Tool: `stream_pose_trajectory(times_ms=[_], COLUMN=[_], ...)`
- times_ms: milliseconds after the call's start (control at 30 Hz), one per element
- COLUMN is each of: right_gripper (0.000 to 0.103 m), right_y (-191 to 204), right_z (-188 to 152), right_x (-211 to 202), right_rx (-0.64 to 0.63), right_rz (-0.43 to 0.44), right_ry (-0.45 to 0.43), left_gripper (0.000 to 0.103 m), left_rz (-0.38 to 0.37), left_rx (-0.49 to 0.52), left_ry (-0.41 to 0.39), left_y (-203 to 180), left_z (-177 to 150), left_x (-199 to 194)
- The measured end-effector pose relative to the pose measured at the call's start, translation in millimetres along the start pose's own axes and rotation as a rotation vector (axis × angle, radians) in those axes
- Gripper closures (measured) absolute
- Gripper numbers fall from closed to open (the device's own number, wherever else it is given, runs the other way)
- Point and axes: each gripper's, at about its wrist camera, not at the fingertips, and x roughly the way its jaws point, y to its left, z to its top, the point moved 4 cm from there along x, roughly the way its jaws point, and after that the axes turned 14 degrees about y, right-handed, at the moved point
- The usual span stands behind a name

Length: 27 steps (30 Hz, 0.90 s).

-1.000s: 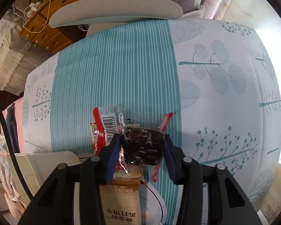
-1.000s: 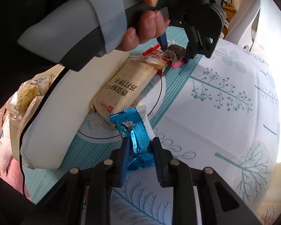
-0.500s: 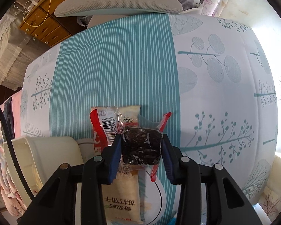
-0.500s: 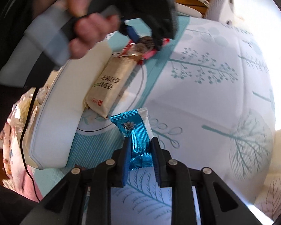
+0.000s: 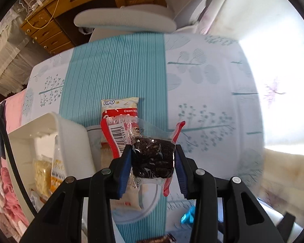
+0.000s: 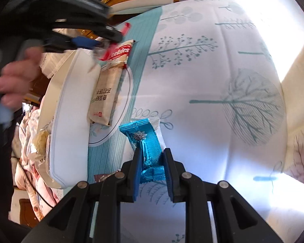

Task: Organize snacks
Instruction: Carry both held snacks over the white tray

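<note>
Between left fingers (image 5: 125, 168): dark snack pack (image 5: 153, 160); right fingers (image 6: 136, 168) pinch blue wrapper (image 6: 152, 158).

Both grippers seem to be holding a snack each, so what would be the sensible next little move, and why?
Probably carry the clear packet of dark snack, clamped in the left gripper, over the white plastic bin beside it: the bin already holds snacks. The right gripper grips a shiny blue wrapper.

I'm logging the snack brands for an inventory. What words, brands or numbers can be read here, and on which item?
"LiPO": top corner of the red and white cookie pack.
"Cream": same pack, the rest of that line cut off.
"ookies": same pack in the right wrist view, its start hidden.
"745916": beside the barcode on the clear wrapper; the other digits are unclear.
Chinese characters: beige cracker pack, seen upside down, not read.
Blue foil packet: no readable text.
</note>
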Motion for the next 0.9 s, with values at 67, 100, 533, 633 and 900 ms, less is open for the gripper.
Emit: stream_pose_trajectory(times_ms=[67,100,533,633,900], right_gripper=[0.082,0.082,0.082,0.082,0.082], right_y=[2,1,30,39,81], right_z=[-5,-7,-20,-24,-23], right_x=[1,0,1,-1,-12], right_rx=[0.035,0.049,0.125,0.128,0.121], right_rz=[0.008,0.021,0.065,0.022,0.018], right_ry=[0.01,0.011,0.043,0.052,0.033], left_gripper=[0.064,0.064,0.064,0.064,0.064], left_rz=[-0.022,-0.031,-0.144,-0.166,-0.23], left_rx=[0.002,0.003,0.016,0.006,-0.008], left_ry=[-0.019,-0.028,-0.122,-0.137,-0.177], left_y=[0,-1,17,29,67], left_z=[-12,-18,-94,-111,-151], left_x=[-15,-22,-82,-91,-110])
